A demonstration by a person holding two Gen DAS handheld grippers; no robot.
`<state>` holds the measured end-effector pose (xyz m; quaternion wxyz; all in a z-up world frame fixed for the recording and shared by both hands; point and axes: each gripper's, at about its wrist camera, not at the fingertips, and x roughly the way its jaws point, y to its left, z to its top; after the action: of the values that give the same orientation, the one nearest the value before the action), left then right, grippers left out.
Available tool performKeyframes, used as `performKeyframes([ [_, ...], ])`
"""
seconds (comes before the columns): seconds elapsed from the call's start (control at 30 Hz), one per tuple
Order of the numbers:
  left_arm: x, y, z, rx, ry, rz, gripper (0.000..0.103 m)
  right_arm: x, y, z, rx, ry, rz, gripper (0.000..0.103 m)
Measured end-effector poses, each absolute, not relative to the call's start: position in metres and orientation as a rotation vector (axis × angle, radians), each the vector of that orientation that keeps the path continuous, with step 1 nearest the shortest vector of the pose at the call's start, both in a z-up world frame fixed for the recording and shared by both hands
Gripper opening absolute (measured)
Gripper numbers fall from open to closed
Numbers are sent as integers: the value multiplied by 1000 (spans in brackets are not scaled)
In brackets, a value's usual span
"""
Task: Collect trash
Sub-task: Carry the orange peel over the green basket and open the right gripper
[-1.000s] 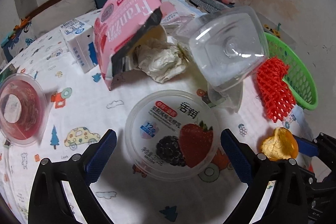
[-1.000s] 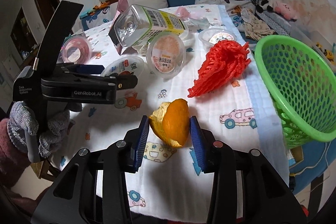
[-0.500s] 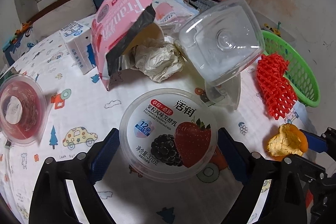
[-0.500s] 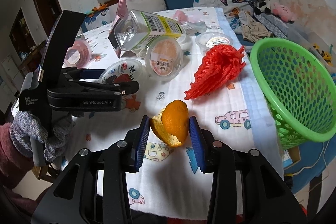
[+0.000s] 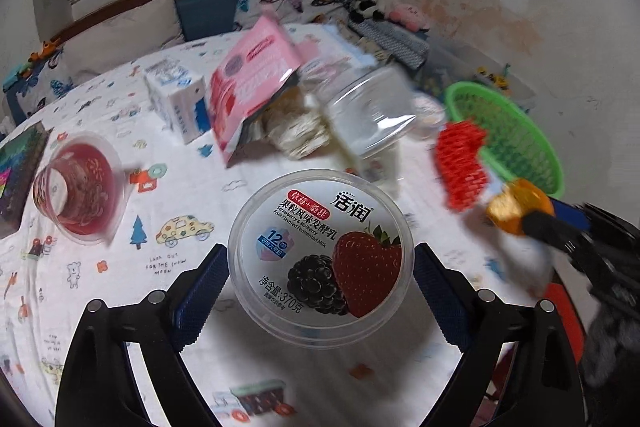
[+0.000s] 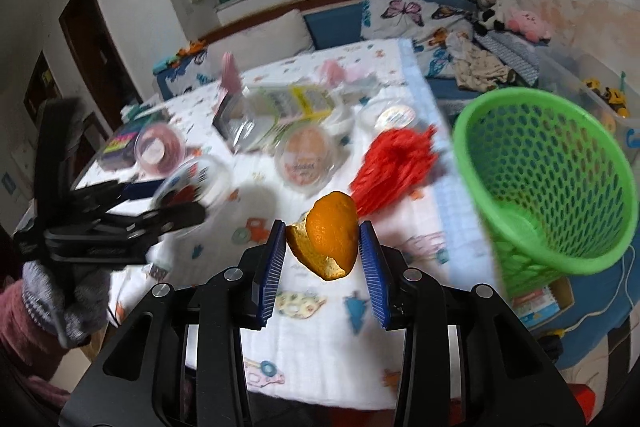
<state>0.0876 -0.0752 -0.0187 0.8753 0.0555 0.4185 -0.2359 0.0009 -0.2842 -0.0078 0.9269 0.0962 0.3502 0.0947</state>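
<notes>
On the tabletop, spread with a printed cloth, the litter runs from a red-tinted plastic cup lying on its side, with no contents I can make out, past a small milk carton, a torn pink packet and a clear bottle to a red foam net. The left gripper has its jaws clamped on a sealed yogurt tub, whose contents are hidden; they have just been closing. The right gripper has its jaws pinched on an orange peel, raised clear of the cloth. At the far right the green basket stands at the table's edge, and nothing shows inside it. The step appears to be carrying; next, each piece needs bringing above the basket's rim and releasing.
</notes>
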Motion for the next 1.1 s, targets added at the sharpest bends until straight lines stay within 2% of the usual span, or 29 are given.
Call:
performKeyframes([
  [0.27,86,-114,18,94,817,-601,89,9,-355,1,230,659,-5,39],
  [0.6,114,-194,38,111,809,-675,89,29,-435,-32,245,719,-190,42],
  [0.73,120,-226,41,126,812,-704,89,30,-454,-38,280,715,-211,57],
  [0.9,124,-267,43,171,805,-749,89,23,-464,-36,295,706,-213,59],
  [1.1,138,-314,30,210,839,-784,89,6,-467,-32,276,692,-234,66],
])
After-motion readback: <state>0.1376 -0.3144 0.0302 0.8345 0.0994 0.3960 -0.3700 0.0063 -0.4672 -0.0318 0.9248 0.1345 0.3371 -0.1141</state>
